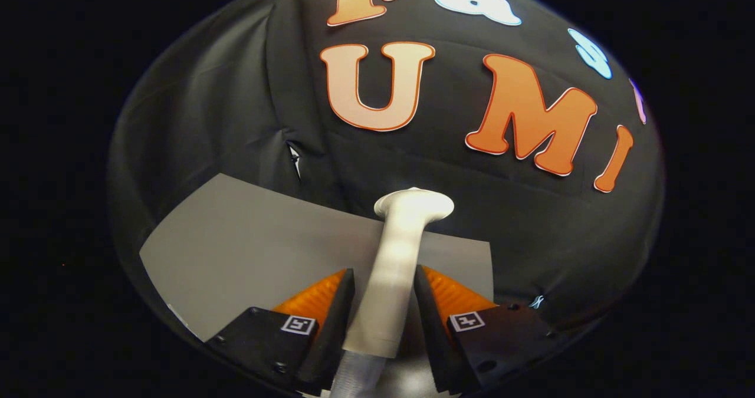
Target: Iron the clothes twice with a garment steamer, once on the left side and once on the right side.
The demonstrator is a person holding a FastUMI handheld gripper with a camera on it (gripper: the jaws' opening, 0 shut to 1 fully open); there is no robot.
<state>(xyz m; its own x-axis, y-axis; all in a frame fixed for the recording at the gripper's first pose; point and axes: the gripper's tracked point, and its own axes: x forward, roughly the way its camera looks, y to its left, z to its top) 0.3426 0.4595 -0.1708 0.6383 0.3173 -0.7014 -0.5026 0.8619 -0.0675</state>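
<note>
On the left, a flat grey surface [253, 250] lies below the black cloth wall [224, 109]. Its far edge runs along the bottom of the wall, and its near left corner sits close to the gripper's left finger [330, 315]. The wall has folds in it, and a small tear [294, 159] shows just above the far edge of the surface.

In the middle is the gripper [383, 309]. It is clamped on the garment steamer [395, 256]. Both fingers press on the steamer's white handle, one on each side. The left finger touches the left side of the handle. The right finger [433, 315] touches the right side. Each finger has a small square marker near its base.

The steamer's handle goes up and away from between the fingers. It reaches past the far edge of the surface. At the far end it gets wide, like a little mushroom top [416, 203], and that wide end shows against the black wall. A ribbed grey hose [357, 377] joins the near end of the handle, low down between the fingers.

On the right, the surface ends at a far right corner just past the right finger. Beyond that corner there is more black wall.
</note>
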